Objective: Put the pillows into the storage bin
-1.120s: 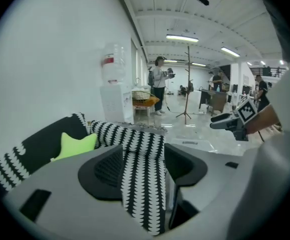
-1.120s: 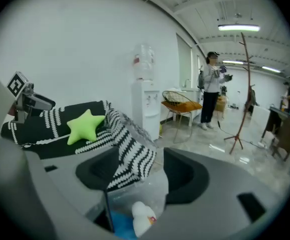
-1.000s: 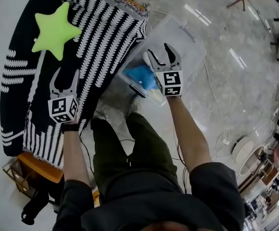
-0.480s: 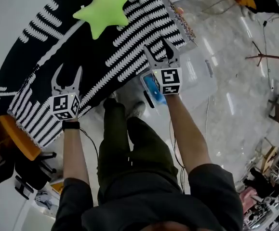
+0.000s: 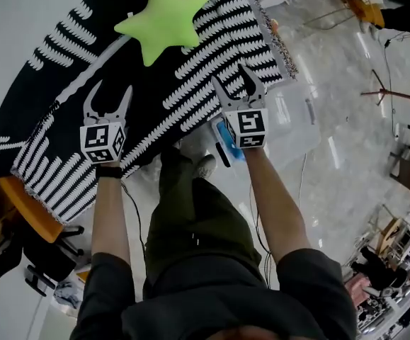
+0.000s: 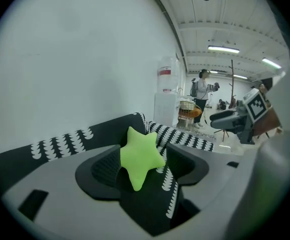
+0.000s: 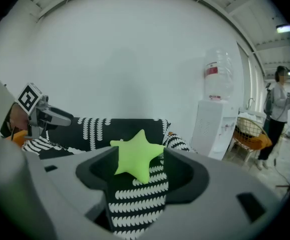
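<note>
A lime-green star pillow [image 5: 162, 18] lies on the sofa's black-and-white blanket [image 5: 84, 55]; both gripper views [image 6: 140, 155] [image 7: 136, 157] show it ahead, well beyond the jaws. My left gripper [image 5: 107, 96] hovers over the blanket's front part, jaws opening, nothing between them. Near the blanket's right edge my right gripper [image 5: 237, 81] is open and empty. The clear storage bin [image 5: 293, 115] stands on the floor right of the sofa, a blue pillow [image 5: 226, 132] inside, mostly hidden behind the right gripper's cube.
A water dispenser [image 7: 219, 116] stands beside the sofa's end. An orange chair [image 6: 192, 112] and a person [image 6: 203, 91] are farther off. Wooden furniture [image 5: 20, 214] sits at the sofa's lower left. My legs and shoes [image 5: 205, 165] are in front of the sofa.
My view swung from the bin toward the sofa. The right gripper left the bin with the blue pillow and came up to the blanket's edge; both grippers now point at the star pillow.
</note>
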Demonstrator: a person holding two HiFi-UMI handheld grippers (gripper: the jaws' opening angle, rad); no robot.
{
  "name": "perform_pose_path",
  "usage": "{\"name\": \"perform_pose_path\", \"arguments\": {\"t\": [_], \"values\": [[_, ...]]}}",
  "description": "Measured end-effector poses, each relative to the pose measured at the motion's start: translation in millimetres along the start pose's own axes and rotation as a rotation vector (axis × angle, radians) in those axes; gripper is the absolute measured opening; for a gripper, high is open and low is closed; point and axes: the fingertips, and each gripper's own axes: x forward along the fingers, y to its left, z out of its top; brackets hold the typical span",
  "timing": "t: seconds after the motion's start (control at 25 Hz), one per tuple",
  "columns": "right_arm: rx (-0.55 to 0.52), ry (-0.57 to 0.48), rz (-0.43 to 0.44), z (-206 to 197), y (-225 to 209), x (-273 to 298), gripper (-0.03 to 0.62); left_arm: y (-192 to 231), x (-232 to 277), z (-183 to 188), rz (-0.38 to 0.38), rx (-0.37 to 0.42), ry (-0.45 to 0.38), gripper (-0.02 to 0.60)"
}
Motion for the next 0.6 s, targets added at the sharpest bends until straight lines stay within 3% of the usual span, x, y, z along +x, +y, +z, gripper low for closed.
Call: {"name": "perform_pose_path", "arguments": {"t": [0.32, 0.6], "values": [[0.051, 0.059, -0.066, -8.3, -54.7, 40.7, 0.270, 17.7, 152.8, 33.7, -0.063, -0.004, 0.055, 0.347], [0.109, 0.105, -0.137, -25.0, -109.1, 81.8, 0.272, 27.0, 277.9, 40.1, -0.109, -0.009, 0.122, 0.376]]}}
